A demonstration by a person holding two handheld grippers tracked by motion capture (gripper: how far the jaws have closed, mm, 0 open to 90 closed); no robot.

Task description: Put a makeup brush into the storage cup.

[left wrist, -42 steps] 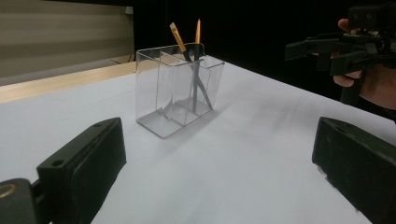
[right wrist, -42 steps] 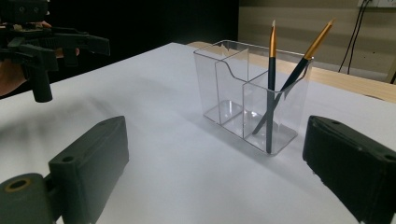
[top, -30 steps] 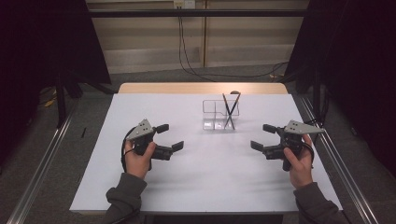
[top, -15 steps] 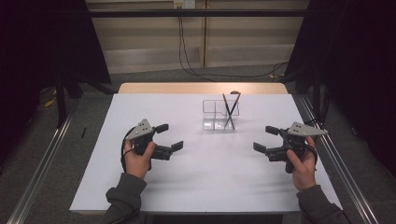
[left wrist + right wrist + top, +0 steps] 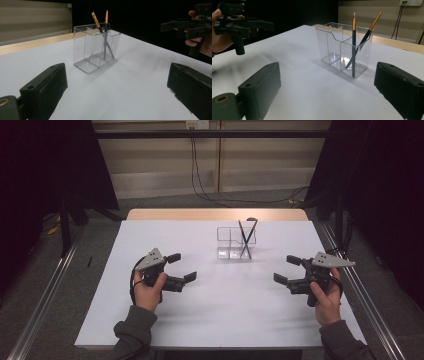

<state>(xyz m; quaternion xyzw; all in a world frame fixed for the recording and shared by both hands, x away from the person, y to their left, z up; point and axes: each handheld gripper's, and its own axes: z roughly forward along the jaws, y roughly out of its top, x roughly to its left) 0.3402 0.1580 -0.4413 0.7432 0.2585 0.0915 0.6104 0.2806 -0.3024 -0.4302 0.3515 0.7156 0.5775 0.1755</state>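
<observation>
High view: right gripper (image 5: pixel 287 270) lower right, slid further right and down since a second ago, jaws apart (holding nothing). Left gripper (image 5: pixel 181 267) centre left, unmoved, likewise agape. Clear organizer (image 5: pixel 235 244) with two brushes (image 5: pixel 245 239) upper centre.

Dark grey sleeves; 2 black grippers with grey triangular plates, black cables.

Light falls from above onto the white surface (image 5: pixel 220 305), which reads bright and even while the surroundings sink into near black. Shadows are soft and faint: pale smudges lie beneath each hand in the high view. The clear organiser (image 5: pixel 344 52) catches small glints on its walls. In both gripper views the near jaws are blurred and dark, and the far background is dim.
</observation>
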